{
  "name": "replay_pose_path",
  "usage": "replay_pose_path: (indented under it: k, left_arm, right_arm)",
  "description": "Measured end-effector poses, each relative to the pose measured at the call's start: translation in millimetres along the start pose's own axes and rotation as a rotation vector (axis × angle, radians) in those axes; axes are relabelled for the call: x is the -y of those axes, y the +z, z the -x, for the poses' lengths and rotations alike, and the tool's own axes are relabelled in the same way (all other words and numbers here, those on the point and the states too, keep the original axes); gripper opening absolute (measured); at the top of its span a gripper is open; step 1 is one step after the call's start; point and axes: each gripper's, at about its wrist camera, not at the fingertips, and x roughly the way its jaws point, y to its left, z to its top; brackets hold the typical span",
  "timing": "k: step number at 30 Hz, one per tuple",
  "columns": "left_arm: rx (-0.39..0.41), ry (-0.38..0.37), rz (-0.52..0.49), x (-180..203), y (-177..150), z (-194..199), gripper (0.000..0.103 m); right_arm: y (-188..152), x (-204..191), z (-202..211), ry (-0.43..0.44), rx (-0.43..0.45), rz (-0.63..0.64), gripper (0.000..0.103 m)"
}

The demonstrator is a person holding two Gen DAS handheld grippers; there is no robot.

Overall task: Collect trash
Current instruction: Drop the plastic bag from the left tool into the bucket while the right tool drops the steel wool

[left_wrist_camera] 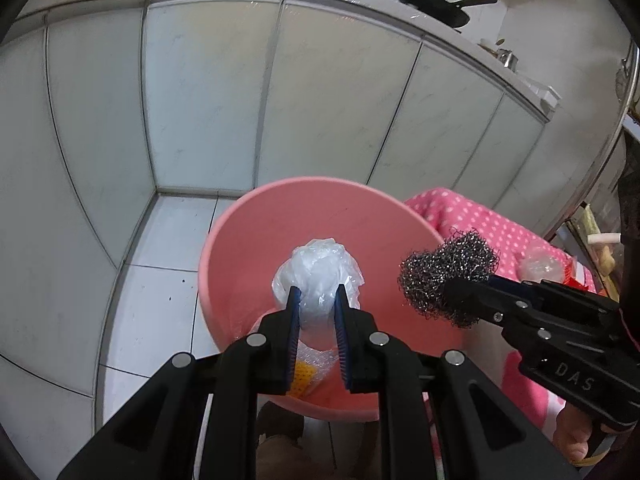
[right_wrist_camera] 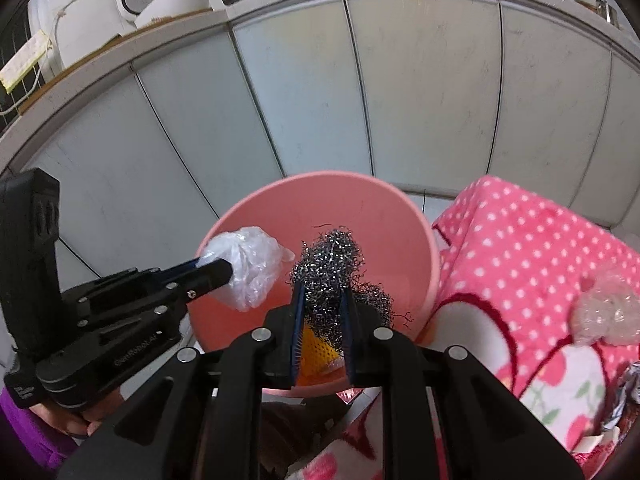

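- My left tongs (left_wrist_camera: 316, 300) pinch a crumpled ball of clear plastic (left_wrist_camera: 318, 270), the blue pads pressed into its sides; it hangs over the open mouth of the pink bin (left_wrist_camera: 224, 240).
- My right tongs (right_wrist_camera: 323, 304) pinch a tangled steel wool scourer (right_wrist_camera: 332, 264), which bulges out above and to the right of the pads; it too sits over the bin's opening.
- I judge the step in hand to be the drop: both pieces of trash are carried to the bin and neither is let go yet.
- Inside the bin, low down, something orange and yellow (right_wrist_camera: 316, 348) and a bit of bubble wrap (left_wrist_camera: 316, 356) already lie at the bottom.
- The next move, as I see it, calls for spreading each pair of tongs while well inside the rim. The scourer's loose wire strands may snag on the pads, so a small shake could be needed.
- More seems left to collect: a clear plastic wad (right_wrist_camera: 608, 312) rests on the pink polka-dot blanket (right_wrist_camera: 520, 240) just beside the bin on my right.
- The bin stands on a white tiled floor (left_wrist_camera: 152, 300), grubby in spots, in front of pale cabinet doors (left_wrist_camera: 208, 92); a dark pan (left_wrist_camera: 436, 4) sits on the table above them.
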Motion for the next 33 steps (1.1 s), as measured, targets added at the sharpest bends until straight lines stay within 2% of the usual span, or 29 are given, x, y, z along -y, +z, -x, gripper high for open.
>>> replay_pose_path:
  k: [6,12,14,19,22,27,33]
  left_arm:
    - [-0.031,0.009,0.017,-6.0,-2.0,-10.3,0.016]
    - [-0.036,0.02,0.022,-8.1,-3.9,-12.0,0.02]
    - [-0.037,0.017,0.03,-8.1,-2.4,-12.1,0.025]
    - [-0.02,0.014,0.028,-8.5,-1.1,-6.9,0.035]
    - [-0.012,0.007,0.028,-8.6,0.5,-1.8,0.039]
    - [0.009,0.005,0.031,-7.4,2.4,9.7,0.039]
    - [0.029,0.007,0.025,-5.9,1.3,25.5,0.039]
  right_arm:
    - [-1.8,0.7,-13.9,0.002,-0.034,-0.011,0.017]
    - [2.7,-3.6,-24.4,-0.005,-0.057,-0.027,0.033]
    - [2.6,-4.6,-25.5,-0.009,-0.06,-0.025,0.038]
    - [3.2,-6.8,-21.8,-0.008,-0.052,-0.018,0.038]
    - [3.2,-7.5,-19.1,0.006,-0.051,-0.012,0.043]
    - [3.3,-8.9,-10.7,0.016,-0.044,0.0,0.044]
    - [-2.7,-11.6,-5.4,0.029,-0.086,0.013,0.045]
